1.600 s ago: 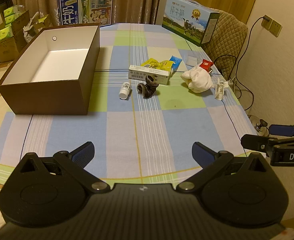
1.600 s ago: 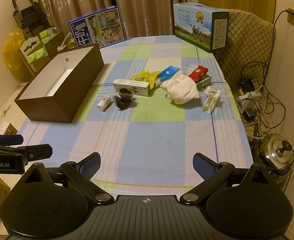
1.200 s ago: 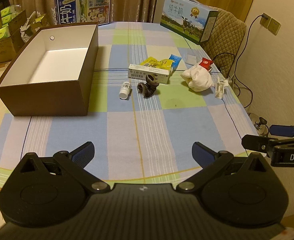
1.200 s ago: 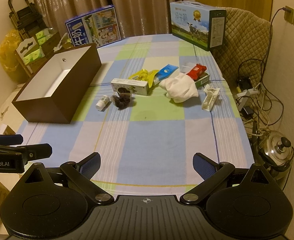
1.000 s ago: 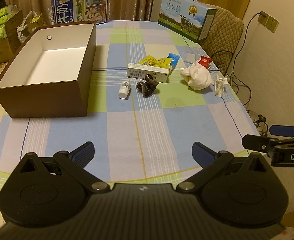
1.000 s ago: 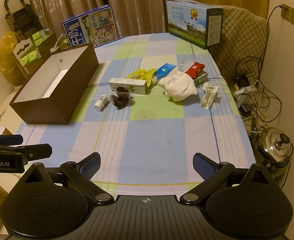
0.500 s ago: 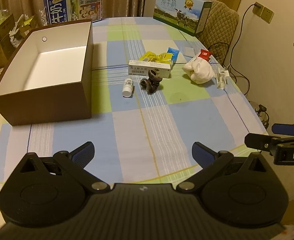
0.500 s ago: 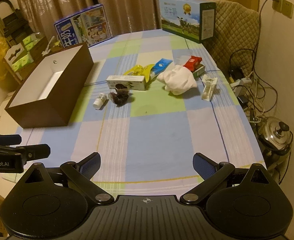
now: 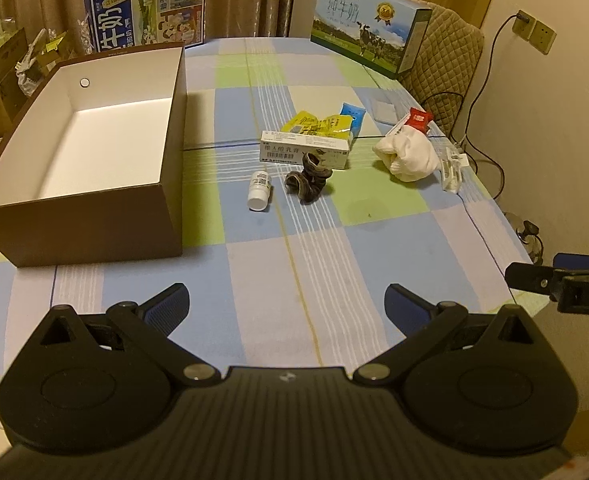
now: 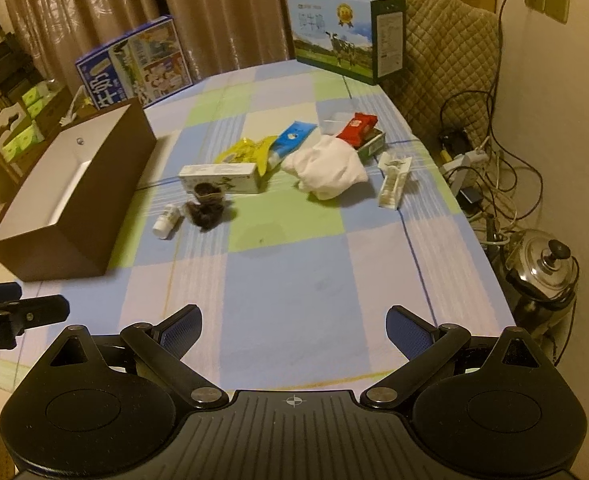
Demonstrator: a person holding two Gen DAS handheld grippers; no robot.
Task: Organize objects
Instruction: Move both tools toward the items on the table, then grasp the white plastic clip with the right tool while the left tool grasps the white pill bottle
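An empty brown box (image 9: 166, 216) (image 10: 126, 160) with a white inside stands on the left of the checked tablecloth. Scattered mid-table are a small white bottle (image 9: 259, 191) (image 10: 166, 221), a dark rolled sock (image 9: 309, 183) (image 10: 207, 208), a long white carton (image 9: 304, 151) (image 10: 220, 176), a yellow packet (image 9: 318, 124), a blue packet (image 10: 292, 140), a white cloth bundle (image 9: 408, 158) (image 10: 328, 168), a red packet (image 10: 356, 127) and a white plastic clip (image 9: 451, 168) (image 10: 393, 184). My left gripper (image 9: 286, 306) and right gripper (image 10: 294, 326) hover open over the near edge, both empty.
Two milk cartons (image 9: 146, 8) (image 9: 370, 26) stand at the far end. A quilted chair (image 10: 450, 48) is at the right. Cables and a metal kettle (image 10: 542, 268) lie on the floor right of the table (image 10: 294, 280). Shelves with green boxes (image 10: 18, 128) are at left.
Both grippers have moved forward and closer over the table, so the objects look larger and nearer. Both stay open. Nothing on the table has moved.
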